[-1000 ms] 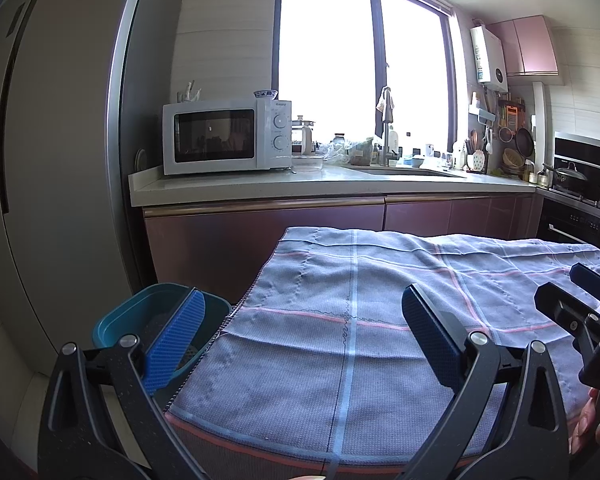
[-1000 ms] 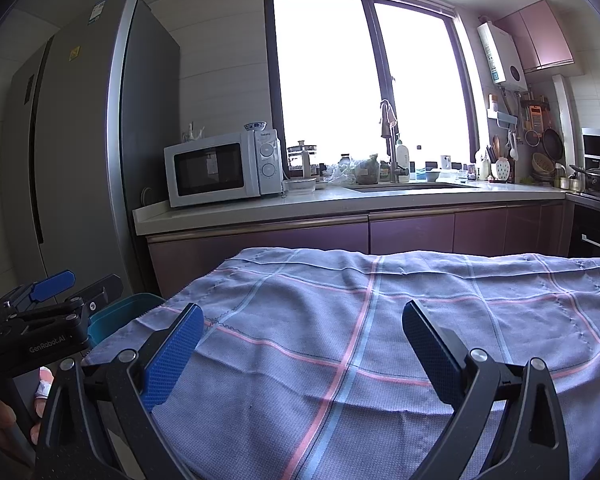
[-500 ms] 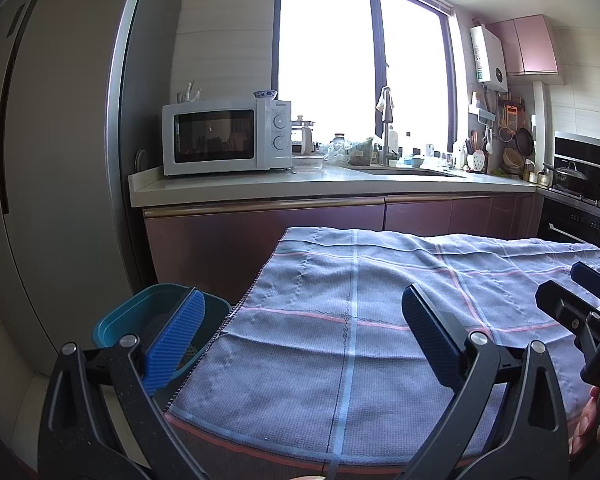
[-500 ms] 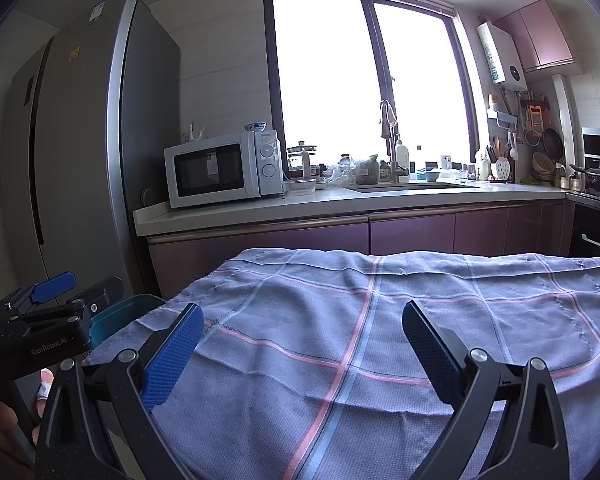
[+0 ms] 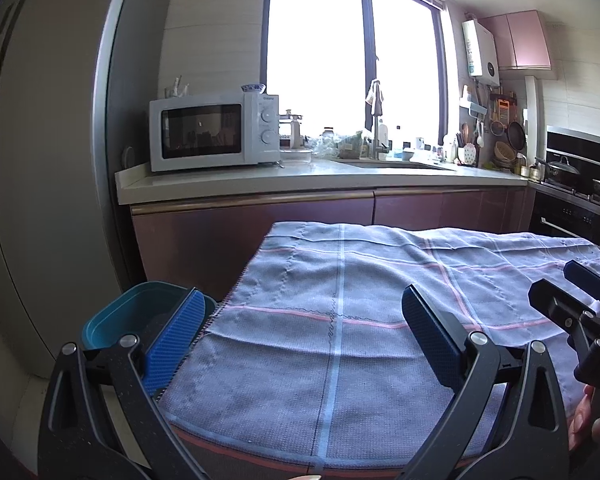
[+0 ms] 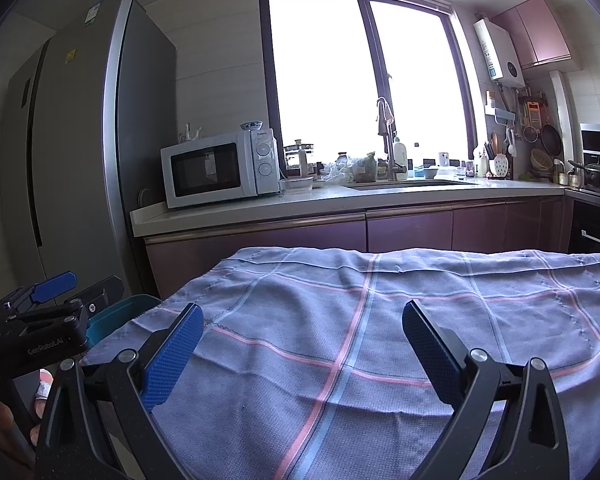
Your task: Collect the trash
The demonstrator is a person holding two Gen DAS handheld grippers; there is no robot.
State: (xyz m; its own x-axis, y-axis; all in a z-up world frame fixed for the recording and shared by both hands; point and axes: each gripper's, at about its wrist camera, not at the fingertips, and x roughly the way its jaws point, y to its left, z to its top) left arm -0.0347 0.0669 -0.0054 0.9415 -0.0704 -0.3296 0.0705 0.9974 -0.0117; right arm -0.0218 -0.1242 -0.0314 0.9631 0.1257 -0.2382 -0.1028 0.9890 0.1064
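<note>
The left gripper (image 5: 300, 336) and right gripper (image 6: 302, 344) are held side by side, level above the checked cloth (image 5: 340, 320), blue-padded fingers spread wide with nothing between them. A teal bin (image 5: 140, 316) is seen below the cloth's left edge, just beside the refrigerator (image 5: 40, 160).

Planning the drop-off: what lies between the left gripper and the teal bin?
Nothing. In the left wrist view, the left gripper hangs open over the cloth's left edge; the teal bin sits just beyond its left finger.
</note>
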